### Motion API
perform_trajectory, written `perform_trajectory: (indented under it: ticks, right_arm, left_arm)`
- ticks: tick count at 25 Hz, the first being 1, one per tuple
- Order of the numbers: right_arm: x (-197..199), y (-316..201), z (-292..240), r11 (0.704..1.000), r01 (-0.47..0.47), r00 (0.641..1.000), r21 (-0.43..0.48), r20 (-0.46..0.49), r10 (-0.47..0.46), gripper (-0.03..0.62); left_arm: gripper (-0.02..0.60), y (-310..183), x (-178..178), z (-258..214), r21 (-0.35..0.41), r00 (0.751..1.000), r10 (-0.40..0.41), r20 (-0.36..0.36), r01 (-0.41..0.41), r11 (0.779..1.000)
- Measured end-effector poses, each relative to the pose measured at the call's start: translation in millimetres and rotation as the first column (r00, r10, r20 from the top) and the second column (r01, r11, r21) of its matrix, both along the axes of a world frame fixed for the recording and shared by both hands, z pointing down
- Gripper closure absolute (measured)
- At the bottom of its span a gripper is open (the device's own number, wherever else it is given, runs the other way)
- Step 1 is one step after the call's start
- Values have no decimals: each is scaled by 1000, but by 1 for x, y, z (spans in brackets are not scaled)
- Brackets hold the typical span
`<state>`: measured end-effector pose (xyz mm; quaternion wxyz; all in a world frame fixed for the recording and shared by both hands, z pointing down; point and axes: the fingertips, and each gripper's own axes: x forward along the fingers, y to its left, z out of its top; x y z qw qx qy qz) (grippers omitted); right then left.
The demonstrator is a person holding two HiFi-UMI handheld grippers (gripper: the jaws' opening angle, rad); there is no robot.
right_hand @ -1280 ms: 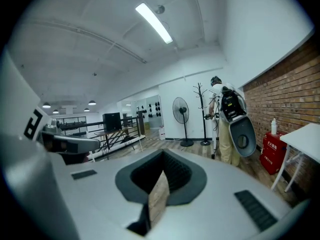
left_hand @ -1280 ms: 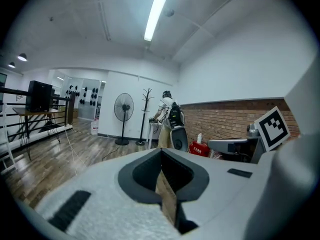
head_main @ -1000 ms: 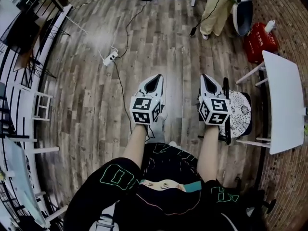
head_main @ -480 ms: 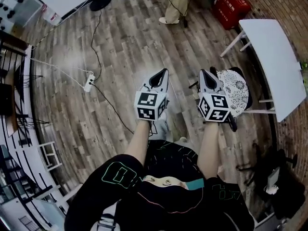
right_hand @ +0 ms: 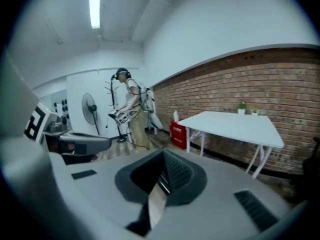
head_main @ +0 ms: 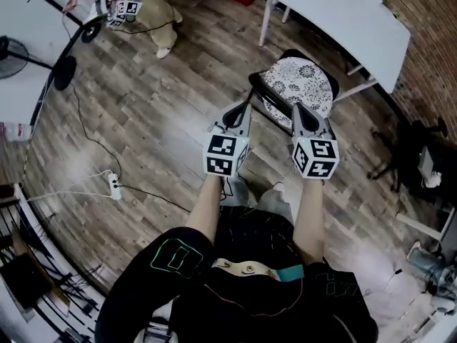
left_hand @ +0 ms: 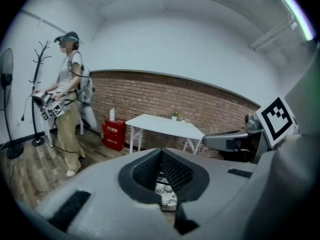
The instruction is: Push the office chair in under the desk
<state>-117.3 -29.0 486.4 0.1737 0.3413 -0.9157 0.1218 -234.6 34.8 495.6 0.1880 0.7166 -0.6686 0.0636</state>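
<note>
The chair (head_main: 300, 83) has a black frame and a white patterned seat cushion. It stands on the wood floor just in front of the white desk (head_main: 335, 16), mostly outside it. My left gripper (head_main: 242, 108) and right gripper (head_main: 298, 110) are side by side, both shut and empty, pointing at the chair's near edge. I cannot tell whether they touch it. In the left gripper view the cushion (left_hand: 165, 194) shows through the notch in the jaws, with the desk (left_hand: 165, 126) beyond. The right gripper view shows the desk (right_hand: 230, 126) against the brick wall.
A red box (left_hand: 114, 133) sits on the floor left of the desk. A person (head_main: 143, 9) with grippers stands at the upper left, near a fan base (head_main: 66, 70). A power strip (head_main: 113, 185) and cables lie on the left floor. Dark equipment (head_main: 421, 159) stands at the right.
I have turned towards the chair. The chair and desk, earlier to the right of my grippers, now lie straight ahead of them. Both grippers have stayed shut.
</note>
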Motion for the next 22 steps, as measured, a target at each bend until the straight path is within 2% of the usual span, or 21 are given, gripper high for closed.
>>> perform_trajectory:
  ticks: [3, 5, 7, 10, 14, 16, 18, 19, 22]
  right_arm:
    - [47, -5, 13, 993, -117, 991, -5, -57, 117, 589]
    - [77, -3, 22, 981, -191, 977, -12, -98, 189, 589]
    - [95, -4, 30, 972, -233, 965, -16, -131, 229, 589]
    - [110, -3, 37, 965, -262, 951, -17, -176, 255, 588]
    - [114, 14, 50, 978, -209, 947, -28, -254, 195, 535]
    - [117, 18, 58, 983, -182, 942, -37, -291, 164, 515]
    - [118, 18, 68, 984, -169, 936, -53, -322, 143, 494]
    - [116, 18, 75, 985, -160, 932, -63, -338, 130, 480]
    - [102, 16, 91, 988, -124, 919, -92, -386, 79, 434]
  left_arm:
    - [572, -26, 26, 16, -29, 995, 102, 8, -102, 994]
    - [572, -36, 45, 26, -50, 984, 178, 11, -177, 983]
    - [572, -44, 62, 35, -77, 969, 246, 34, -243, 967]
    - [572, -51, 84, 52, -153, 935, 347, 73, -334, 930]
    - [572, -45, 103, 80, -232, 920, 388, 60, -365, 901]
    - [572, -43, 115, 87, -256, 901, 427, 75, -396, 882]
    - [547, -40, 127, 96, -291, 866, 489, 101, -445, 847]
    - [495, -38, 132, 101, -308, 845, 522, 114, -470, 827]
    - [464, -39, 134, 112, -355, 786, 593, 174, -511, 783]
